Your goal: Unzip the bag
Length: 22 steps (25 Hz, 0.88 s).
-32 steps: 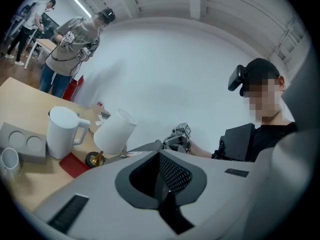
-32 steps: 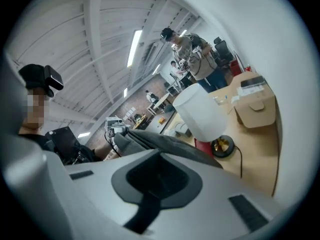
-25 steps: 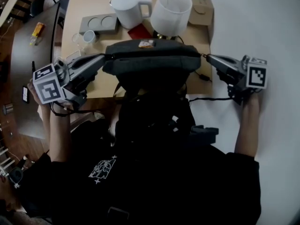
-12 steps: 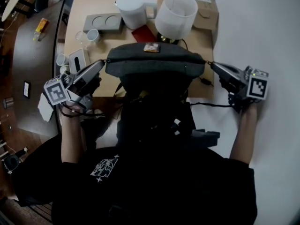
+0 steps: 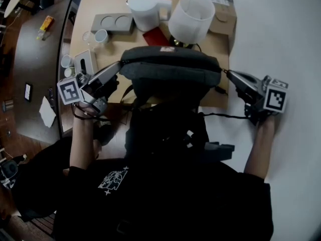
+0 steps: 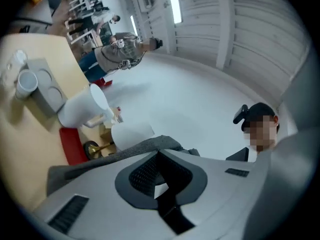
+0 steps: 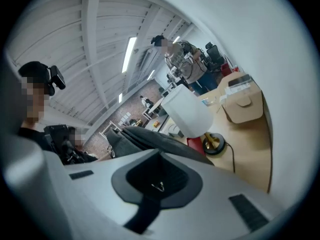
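The gray bag hangs stretched between the two claws at the near edge of the wooden worktop, in front of the person's dark-clothed chest. The left claw meets the bag's left end. In the left gripper view its jaws are pressed together at the tips, with gray fabric rising just past them and a small white scrap showing between the pads. The right claw reaches the bag's right end. In the right gripper view its jaws are closed tight on a small metal zipper pull, with the bag's dark body lying beyond. Behind the bag on the worktop stand a white pitcher, a white lamp, a gray tray with two round recesses and a cardboard box.
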Each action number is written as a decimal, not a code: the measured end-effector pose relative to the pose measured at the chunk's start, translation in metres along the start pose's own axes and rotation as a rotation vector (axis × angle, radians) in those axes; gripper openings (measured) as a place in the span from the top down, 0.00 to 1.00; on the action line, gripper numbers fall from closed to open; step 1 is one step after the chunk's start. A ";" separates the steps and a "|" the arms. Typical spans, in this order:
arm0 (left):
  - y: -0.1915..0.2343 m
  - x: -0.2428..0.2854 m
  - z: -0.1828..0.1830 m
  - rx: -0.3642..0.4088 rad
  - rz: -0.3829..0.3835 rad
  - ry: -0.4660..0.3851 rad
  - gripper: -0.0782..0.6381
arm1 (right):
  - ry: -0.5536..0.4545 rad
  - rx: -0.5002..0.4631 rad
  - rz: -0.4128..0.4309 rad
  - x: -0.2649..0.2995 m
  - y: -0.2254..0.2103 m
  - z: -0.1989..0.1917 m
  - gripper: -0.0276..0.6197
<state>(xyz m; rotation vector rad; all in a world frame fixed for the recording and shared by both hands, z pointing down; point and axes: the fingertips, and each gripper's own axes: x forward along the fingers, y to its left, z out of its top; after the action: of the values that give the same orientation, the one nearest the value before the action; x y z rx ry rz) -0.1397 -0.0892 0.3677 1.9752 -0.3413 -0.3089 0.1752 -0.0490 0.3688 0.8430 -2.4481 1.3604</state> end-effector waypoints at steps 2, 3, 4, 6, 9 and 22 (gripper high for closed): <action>-0.004 0.013 -0.013 -0.095 -0.085 -0.015 0.88 | 0.021 -0.029 -0.010 0.002 0.003 0.000 0.94; -0.003 0.015 -0.015 -0.128 -0.108 -0.037 0.88 | 0.020 -0.025 -0.005 0.003 0.004 -0.001 0.94; 0.000 0.011 -0.014 -0.146 -0.109 -0.064 0.88 | 0.009 -0.009 0.000 0.002 0.003 -0.001 0.94; 0.008 -0.005 -0.006 -0.135 -0.082 -0.112 0.88 | -0.016 0.022 0.002 -0.001 -0.004 0.000 0.94; 0.012 -0.025 0.008 -0.058 -0.015 -0.127 0.88 | -0.016 0.024 -0.022 -0.002 -0.015 -0.003 0.94; 0.025 -0.007 -0.012 -0.142 0.005 -0.086 0.88 | 0.022 -0.010 -0.066 -0.001 -0.017 -0.009 0.94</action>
<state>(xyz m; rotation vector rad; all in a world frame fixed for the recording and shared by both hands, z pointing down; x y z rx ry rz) -0.1449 -0.0866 0.3954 1.8251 -0.3688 -0.4049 0.1850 -0.0481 0.3848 0.8934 -2.3865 1.3268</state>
